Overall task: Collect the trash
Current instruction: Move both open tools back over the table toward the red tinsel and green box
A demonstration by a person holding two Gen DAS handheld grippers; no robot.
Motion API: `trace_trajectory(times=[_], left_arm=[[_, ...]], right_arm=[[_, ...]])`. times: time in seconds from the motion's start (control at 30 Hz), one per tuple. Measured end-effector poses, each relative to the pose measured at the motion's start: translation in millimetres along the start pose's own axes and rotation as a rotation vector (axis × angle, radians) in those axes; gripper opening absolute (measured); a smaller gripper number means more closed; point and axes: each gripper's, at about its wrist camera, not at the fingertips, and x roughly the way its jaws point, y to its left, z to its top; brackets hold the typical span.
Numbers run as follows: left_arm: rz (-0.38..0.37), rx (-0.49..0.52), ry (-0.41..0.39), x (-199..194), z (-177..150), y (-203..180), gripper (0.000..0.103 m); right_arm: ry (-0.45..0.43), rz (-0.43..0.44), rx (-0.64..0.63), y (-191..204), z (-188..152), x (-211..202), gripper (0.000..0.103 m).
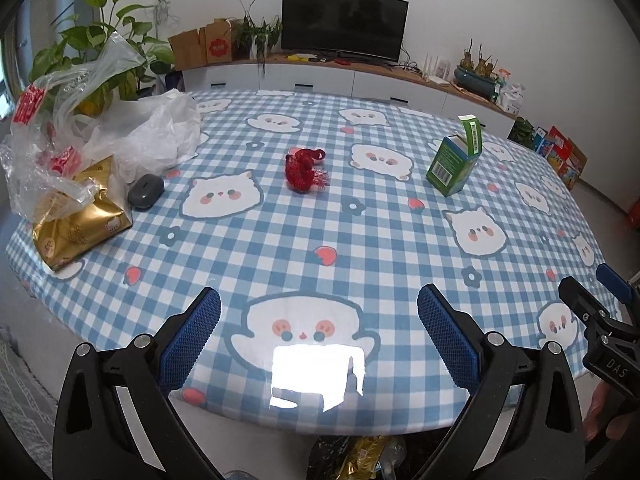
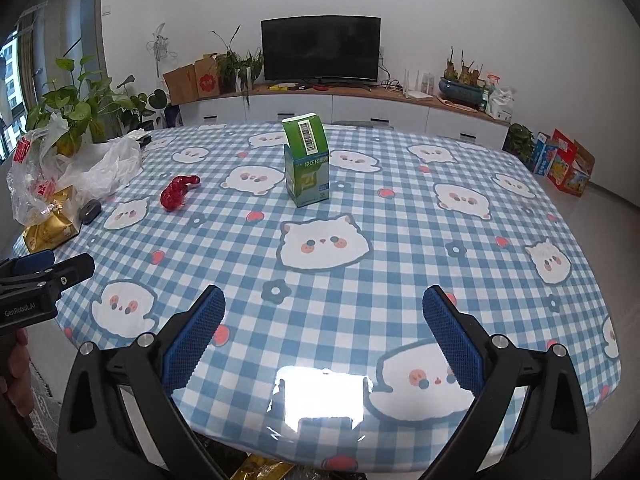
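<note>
A crumpled red mesh scrap lies mid-table on the blue checked cloth. A green carton with its top flap up stands to its right. My left gripper hovers open over the near table edge, nothing between its blue pads. My right gripper is open too, near the front edge and facing the carton. Each gripper shows at the edge of the other's view: the right one and the left one. Below the table edge I see gold and clear wrappers.
At the left end sit clear plastic bags, a white bag, a gold packet and a small grey case. Leafy plants, a TV on a low cabinet and coloured boxes stand beyond.
</note>
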Motion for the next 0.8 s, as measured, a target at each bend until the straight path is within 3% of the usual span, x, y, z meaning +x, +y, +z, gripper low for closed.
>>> trace_trajectory(times=[0.8], left_arm=[[0.041,-0.001,0.049,112.6,102.4,17.4,0.096]], right_arm=[[-0.019,0.042,-0.055,16.2,90.6,112.7,0.095]])
